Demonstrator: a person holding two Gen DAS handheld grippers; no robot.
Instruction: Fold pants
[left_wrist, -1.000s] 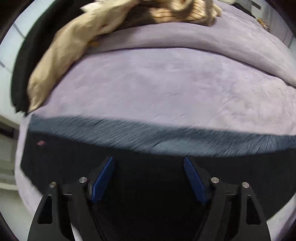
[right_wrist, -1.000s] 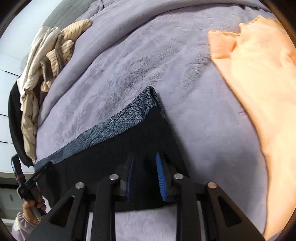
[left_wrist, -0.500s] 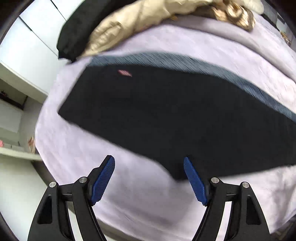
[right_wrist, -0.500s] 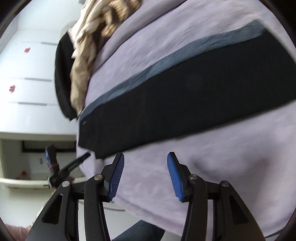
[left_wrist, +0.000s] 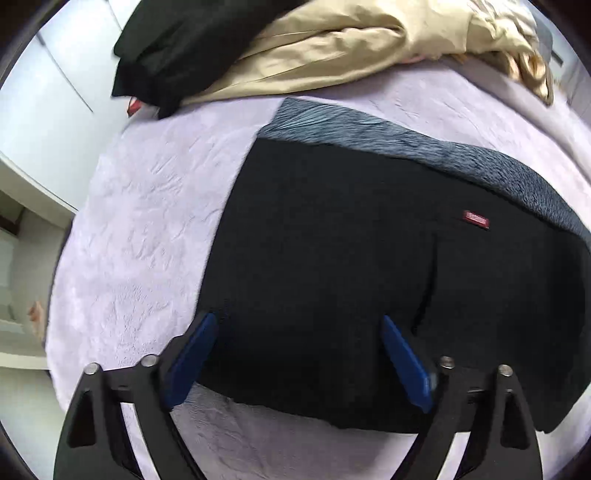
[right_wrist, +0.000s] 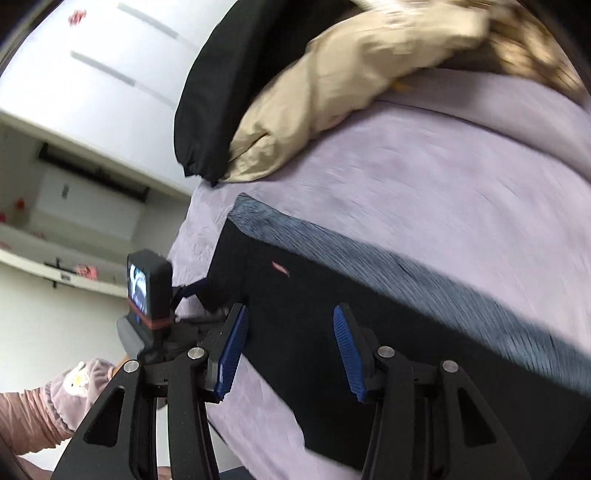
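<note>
Black pants (left_wrist: 332, 258) lie flat on the lilac bedspread (left_wrist: 147, 221), folded lengthwise, with a grey patterned band (left_wrist: 424, 144) along the far edge and a small red label (left_wrist: 476, 219). My left gripper (left_wrist: 295, 354) is open, its blue pads over the pants' near left corner, holding nothing. In the right wrist view the pants (right_wrist: 369, 314) run from centre to lower right. My right gripper (right_wrist: 288, 350) is open and empty above their left end. The left gripper (right_wrist: 207, 291) shows there, at the pants' left corner.
A heap of beige (left_wrist: 351, 48) and black clothes (left_wrist: 184, 48) lies at the far side of the bed. White cupboards and shelves (right_wrist: 74, 184) stand beyond the bed's left edge (left_wrist: 62, 295). A sleeved hand (right_wrist: 55, 402) holds the left tool.
Both grippers have swung left along the pants to their left end and come closer. The right gripper, nearly shut a second ago, has opened. The view is still blurred by motion.
</note>
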